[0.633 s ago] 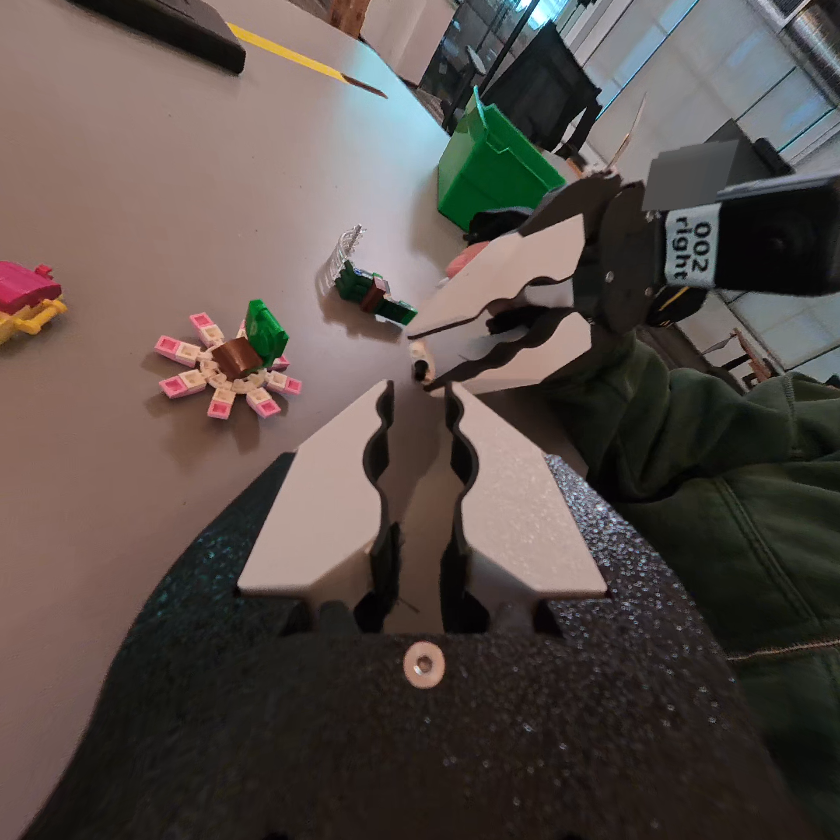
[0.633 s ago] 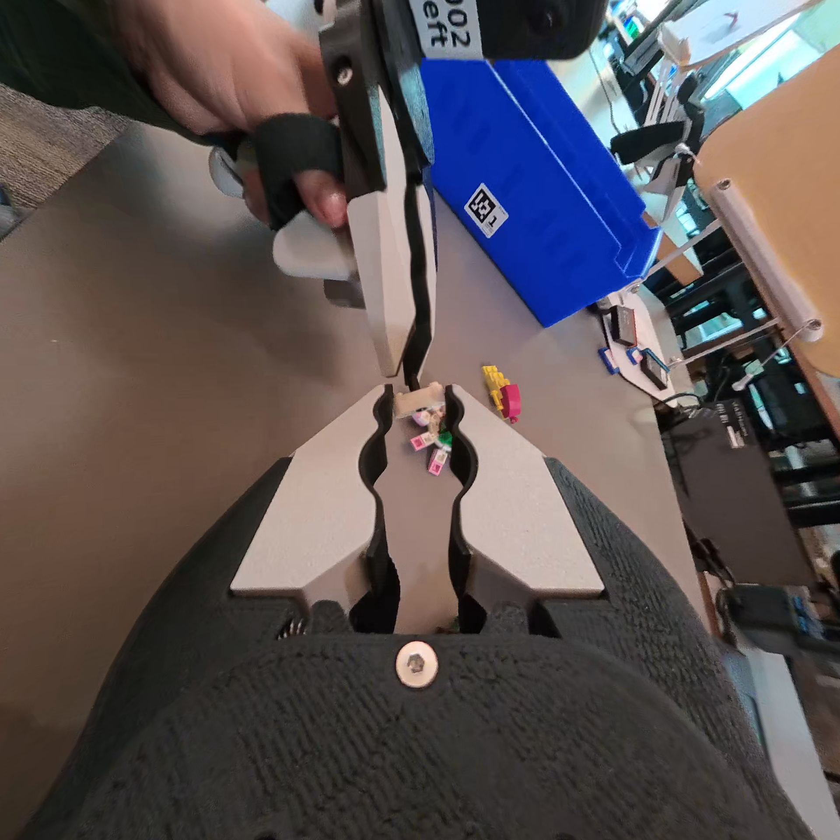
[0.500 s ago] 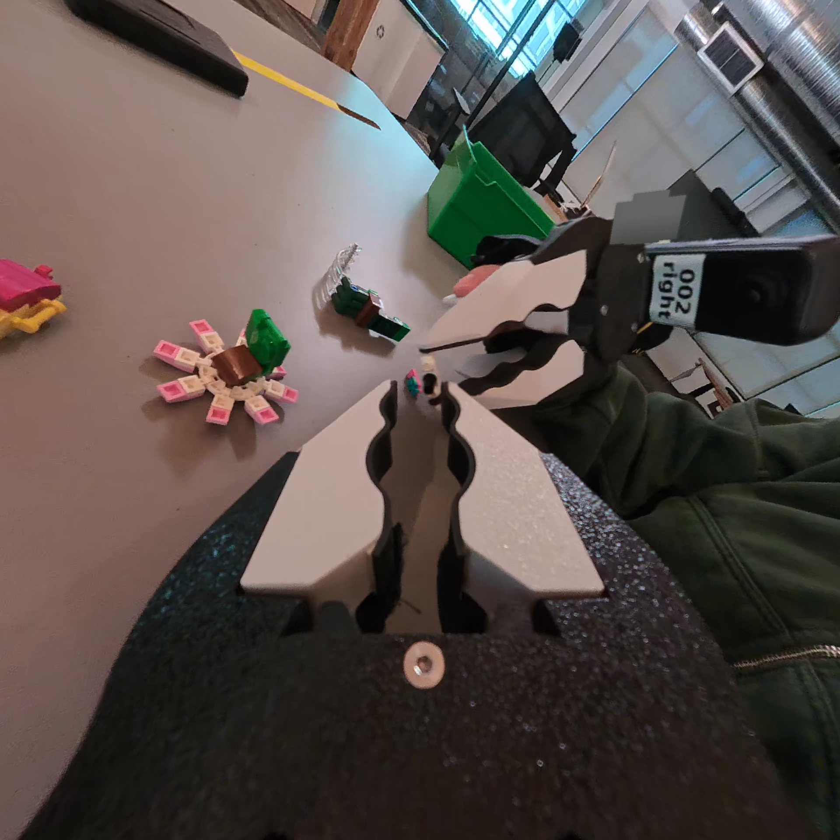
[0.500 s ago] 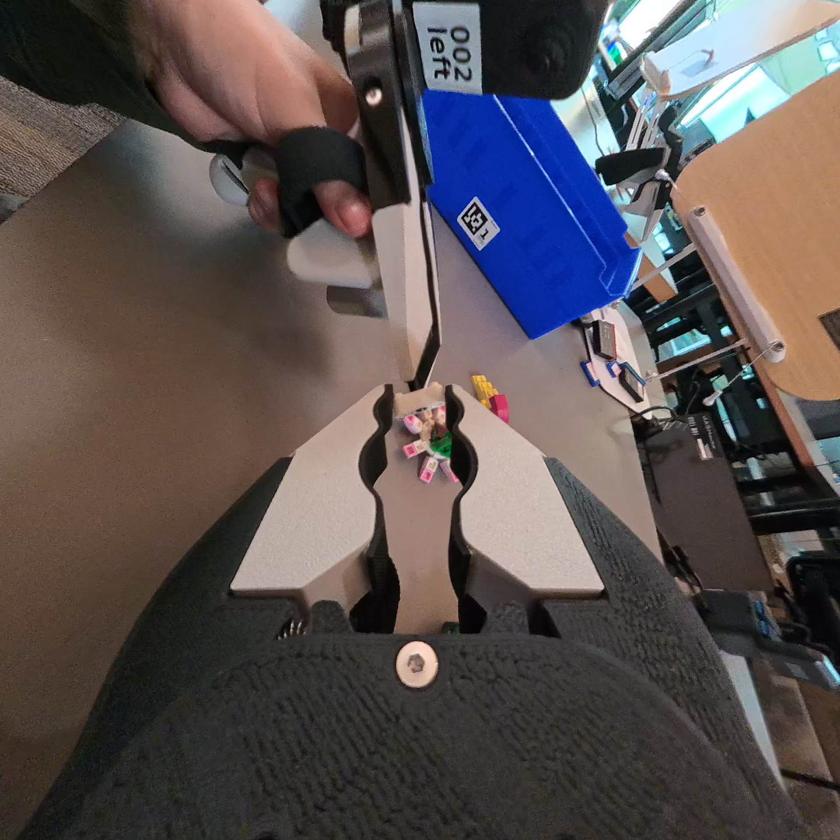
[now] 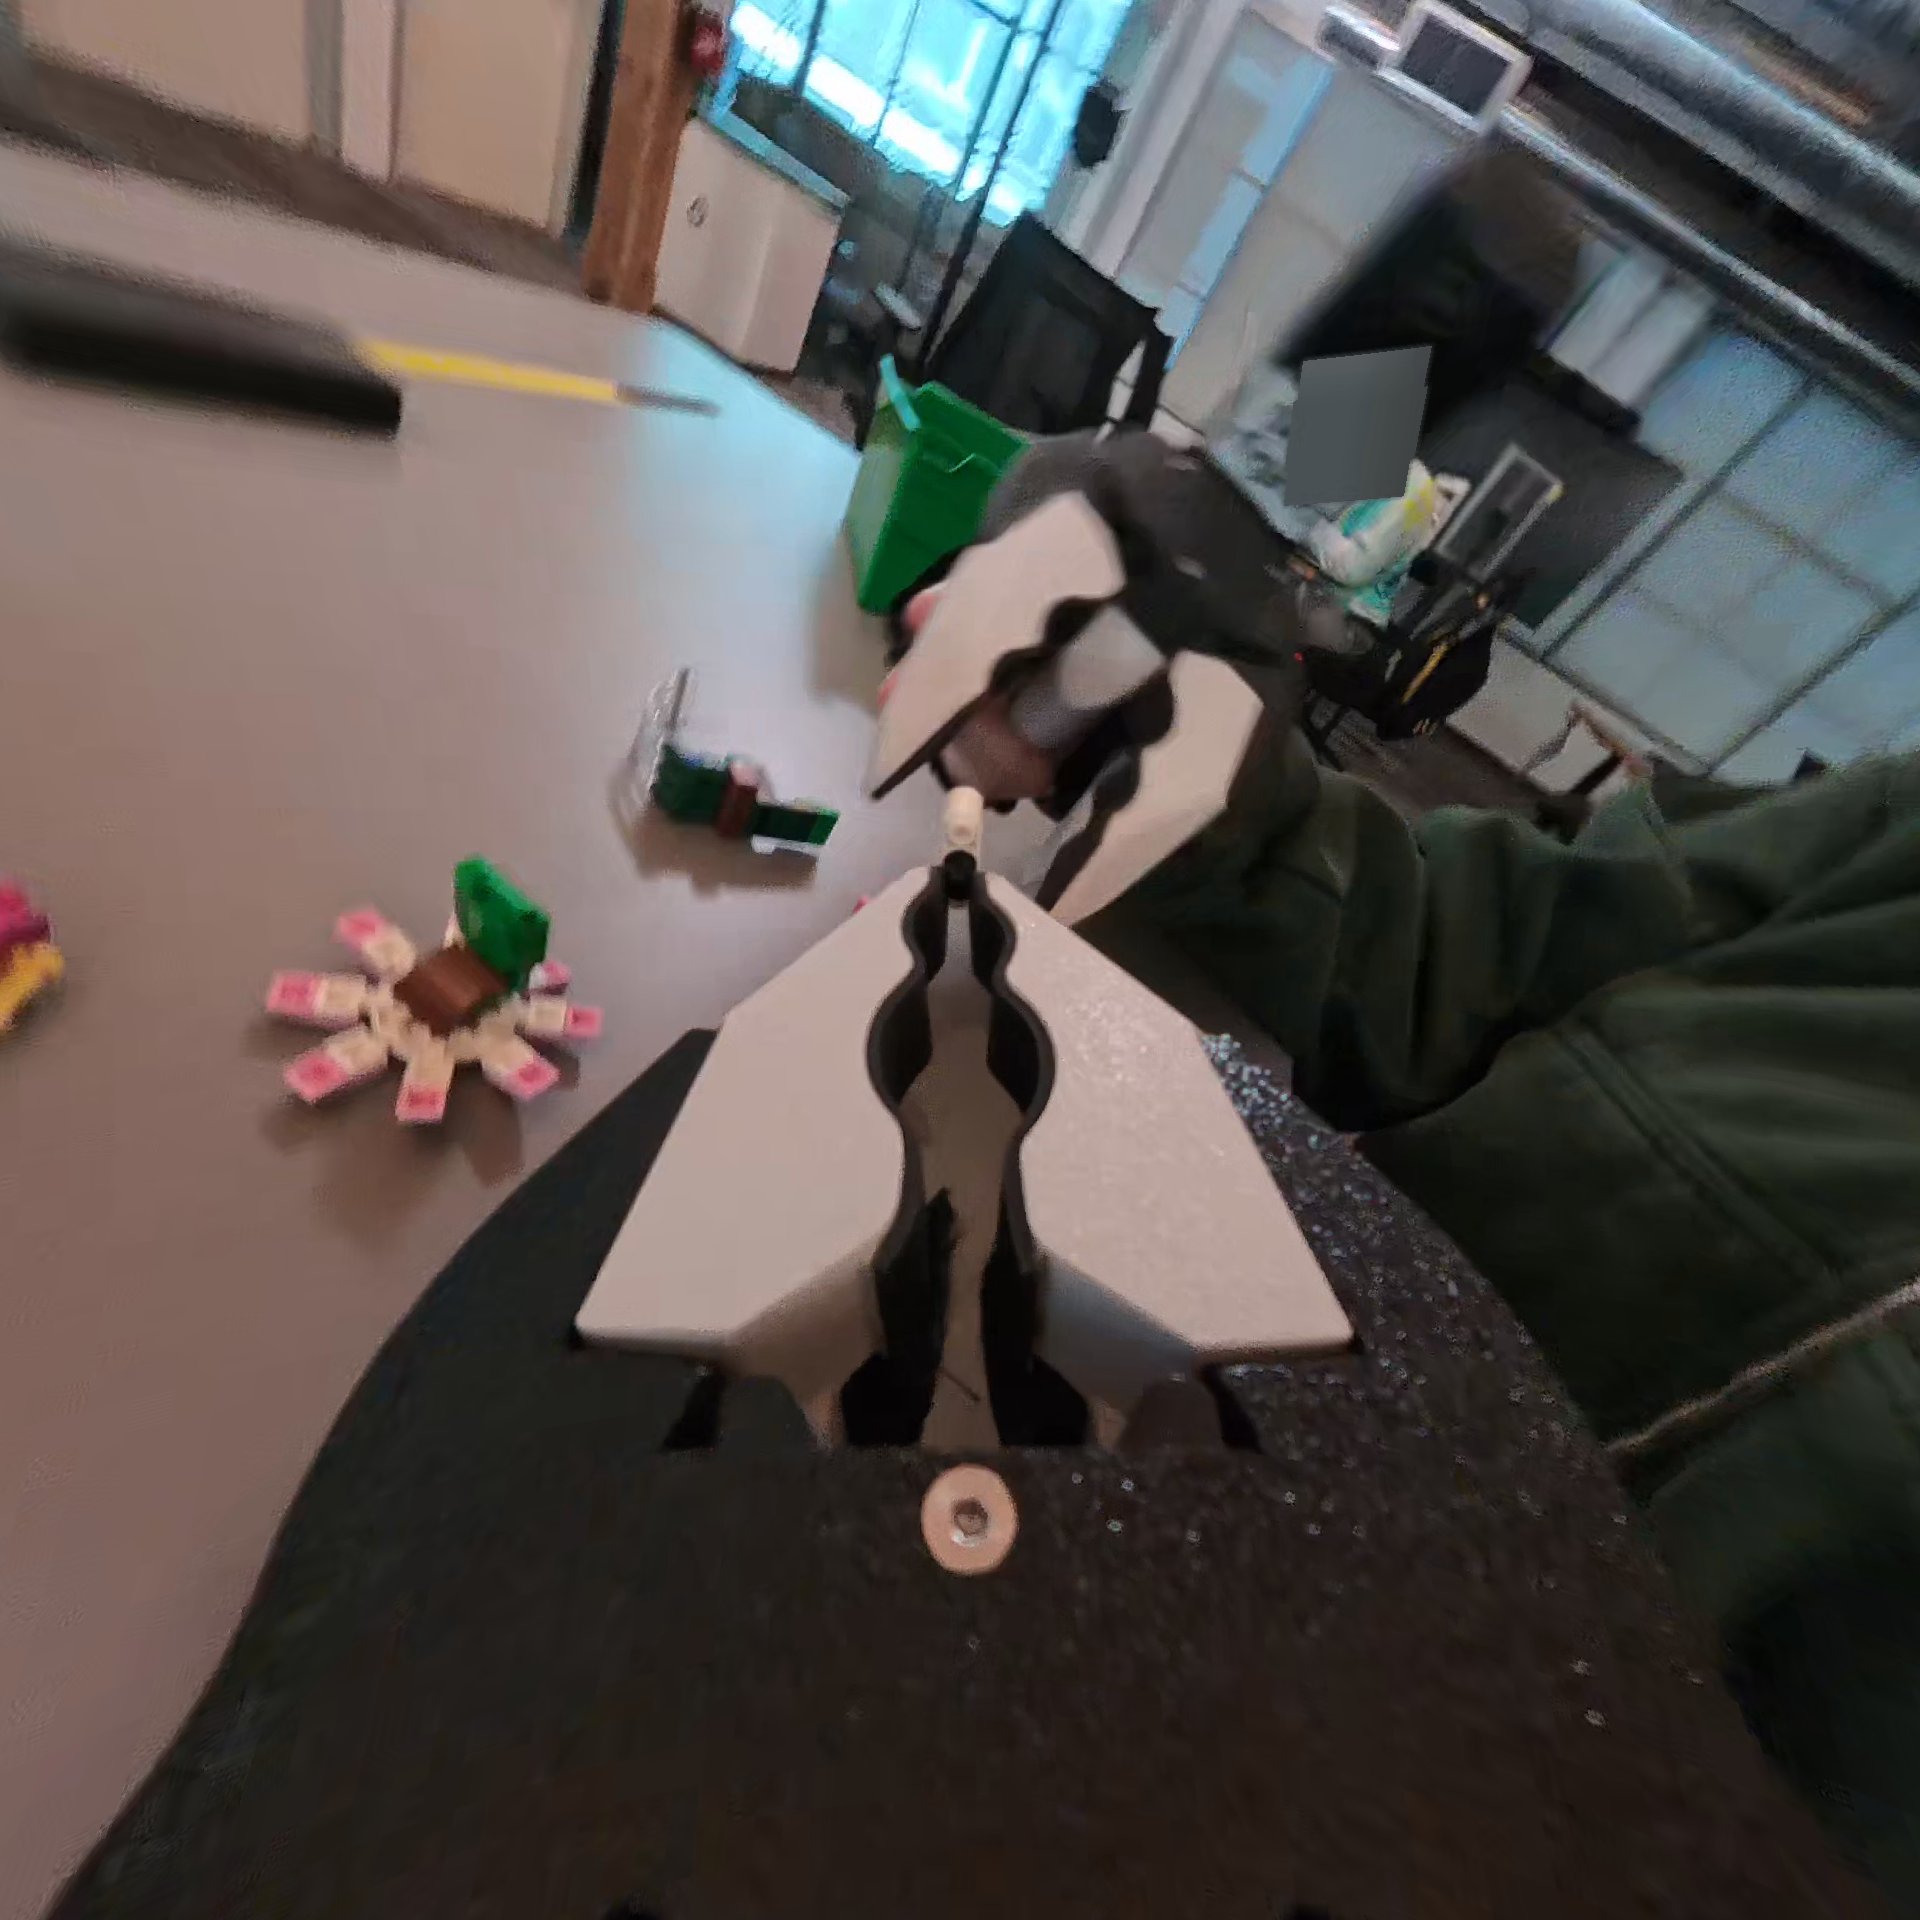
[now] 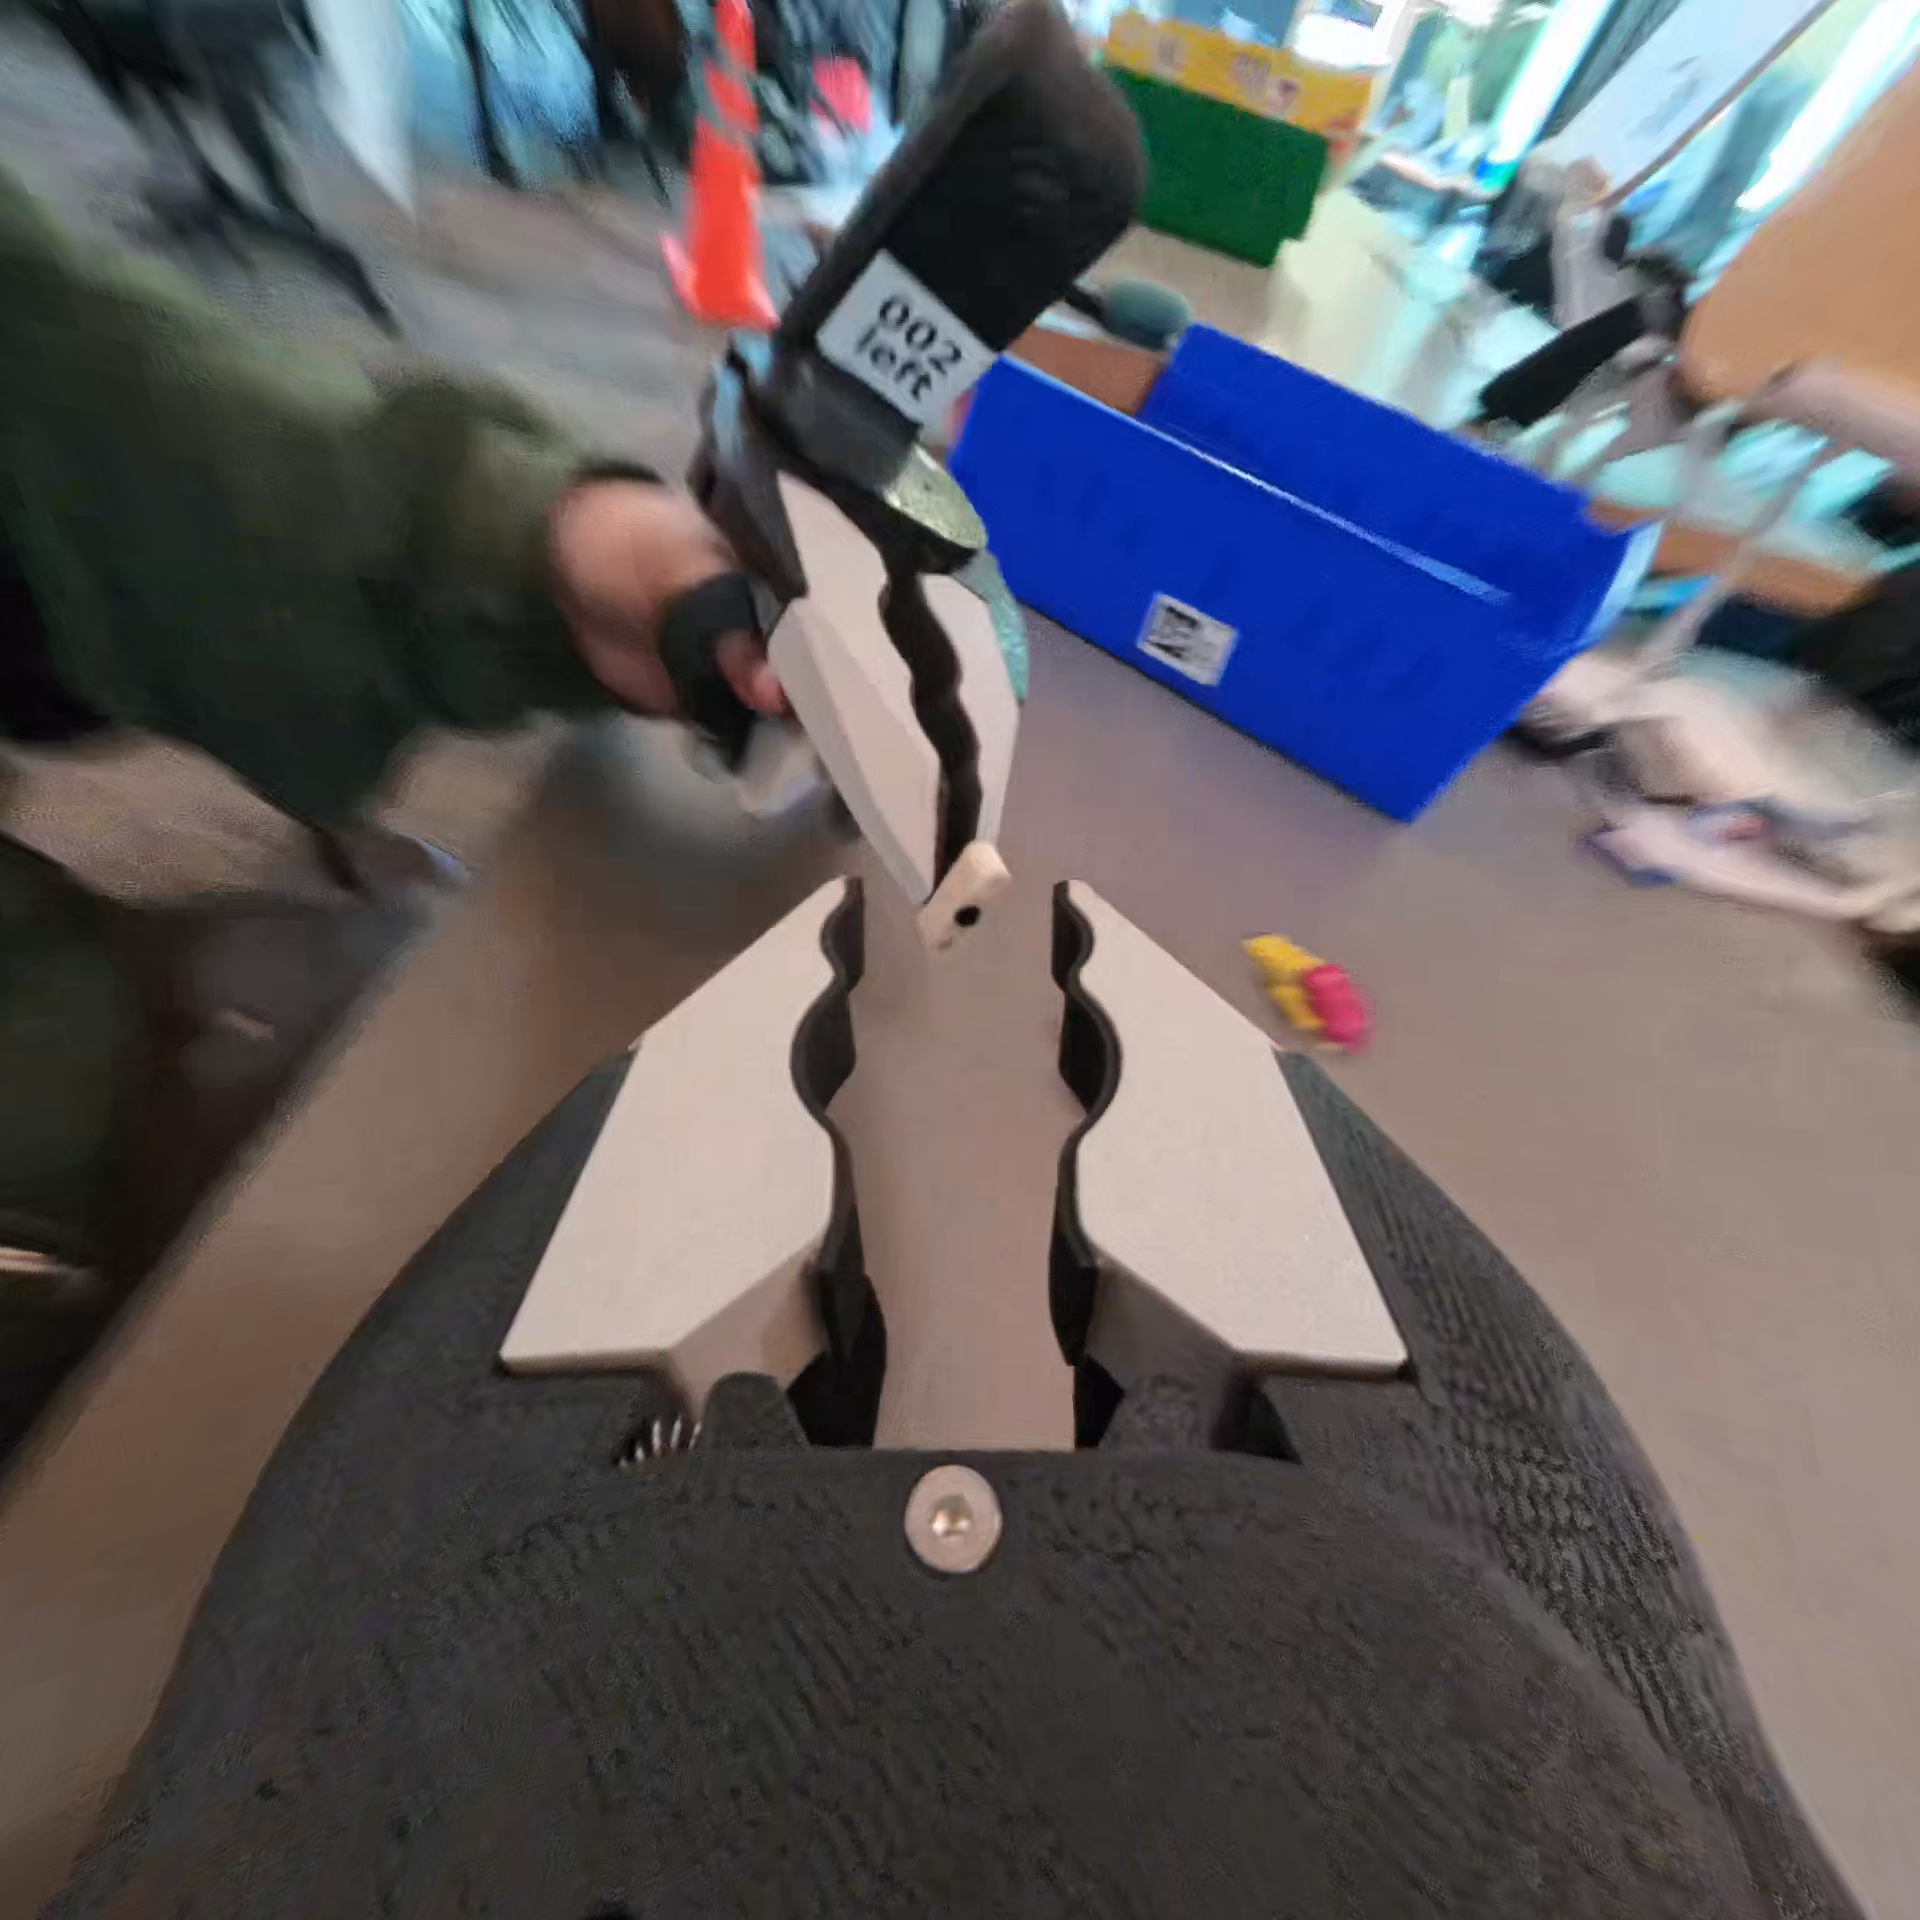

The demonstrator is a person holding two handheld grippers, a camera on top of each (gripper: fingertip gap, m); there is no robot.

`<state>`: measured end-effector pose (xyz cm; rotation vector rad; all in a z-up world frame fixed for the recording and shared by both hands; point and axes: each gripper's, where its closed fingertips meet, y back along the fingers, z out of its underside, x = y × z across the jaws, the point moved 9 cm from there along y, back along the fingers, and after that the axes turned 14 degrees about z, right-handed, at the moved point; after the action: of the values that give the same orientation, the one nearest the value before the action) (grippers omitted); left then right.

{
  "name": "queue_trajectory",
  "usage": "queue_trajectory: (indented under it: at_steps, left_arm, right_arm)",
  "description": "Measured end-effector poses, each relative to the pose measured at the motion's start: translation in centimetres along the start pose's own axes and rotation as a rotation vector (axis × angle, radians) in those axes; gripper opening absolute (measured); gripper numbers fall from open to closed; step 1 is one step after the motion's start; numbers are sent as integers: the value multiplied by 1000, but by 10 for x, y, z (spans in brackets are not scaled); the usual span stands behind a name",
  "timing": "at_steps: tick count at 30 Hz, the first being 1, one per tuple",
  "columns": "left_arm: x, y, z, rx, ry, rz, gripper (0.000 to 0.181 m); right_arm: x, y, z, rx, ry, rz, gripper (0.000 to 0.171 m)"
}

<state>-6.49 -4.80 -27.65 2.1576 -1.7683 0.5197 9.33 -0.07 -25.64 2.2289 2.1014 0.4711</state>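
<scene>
My left gripper (image 5: 958, 879) is shut on a small white brick (image 5: 962, 823) that sticks out past its tips, held above the grey table (image 5: 312, 675). In the right wrist view the same brick (image 6: 966, 896) hangs from the left gripper (image 6: 951, 847), just in front of and between the tips of my right gripper (image 6: 956, 904). The right gripper is open and empty. It also shows in the left wrist view (image 5: 966, 831), with its jaws spread around the brick and not touching it.
A pink and white flower-shaped brick build (image 5: 436, 1013) with a green and brown top lies on the table at left. A green and brown build (image 5: 743, 800) lies farther back. A green bin (image 5: 925, 499), a blue bin (image 6: 1299, 582) and a yellow and pink piece (image 6: 1309, 997) stand around.
The left gripper has shut on the white brick that the right gripper held. The right gripper has opened and let it go. Both have risen from the table.
</scene>
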Motion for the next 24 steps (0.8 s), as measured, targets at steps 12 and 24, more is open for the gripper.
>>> queue_trajectory:
  at_steps: [12, 24]
  left_arm:
    - [24, -5, -9, -93, -263, 27, 1]
    - [10, 151, -69, 95, -189, -669, 2]
  right_arm:
    - [2, 7, -2, 114, -227, -221, 8]
    - [29, 36, -3, 172, -205, -9, 5]
